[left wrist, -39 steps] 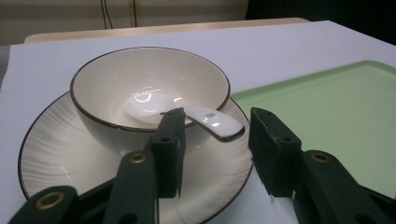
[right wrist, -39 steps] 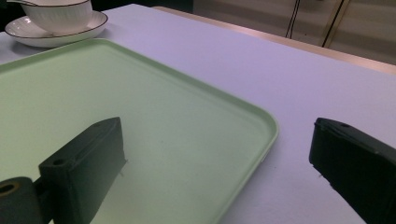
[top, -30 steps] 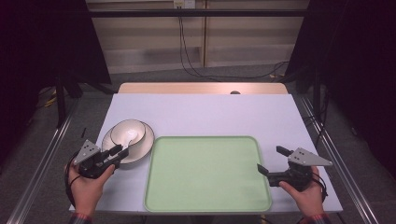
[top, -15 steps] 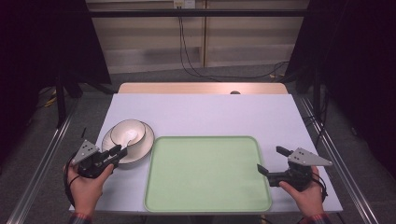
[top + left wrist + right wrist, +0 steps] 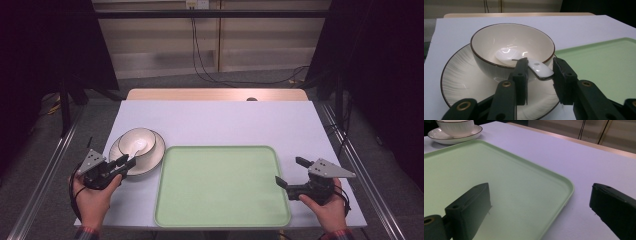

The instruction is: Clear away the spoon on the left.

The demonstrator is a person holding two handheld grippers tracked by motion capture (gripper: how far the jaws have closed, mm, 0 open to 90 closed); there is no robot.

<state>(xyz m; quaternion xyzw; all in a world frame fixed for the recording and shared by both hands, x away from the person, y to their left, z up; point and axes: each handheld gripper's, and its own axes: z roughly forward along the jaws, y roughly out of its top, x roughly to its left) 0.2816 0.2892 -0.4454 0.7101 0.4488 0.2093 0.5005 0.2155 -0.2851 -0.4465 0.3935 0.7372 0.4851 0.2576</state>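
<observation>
Left hand (image 5: pixel 92 192) low at the table's near-left corner, forearm coming up from the bottom edge. It holds the left gripper (image 5: pixel 125 163) roughly level, aimed at the crockery. Jaws narrow, and they have just been opening a little. In the left gripper view the white spoon (image 5: pixel 524 61) has its handle end between the two pads; one pad sits against the handle's side, the other stands just clear, so no squeeze shows.

Bowl (image 5: pixel 137 142), cream with a dark rim, stands upright on a plate (image 5: pixel 150 165) of the same ware. The spoon lies in the bowl, handle over the near rim.

Green tray (image 5: pixel 222 187) in the middle, just beside the plate, flat on the white table (image 5: pixel 215 120).

Right hand (image 5: pixel 325 205) at the near-right, gripper level. Right gripper (image 5: pixel 291 172) has its jaws wide, one over the tray's right edge, the other over the table, nothing between them.
</observation>
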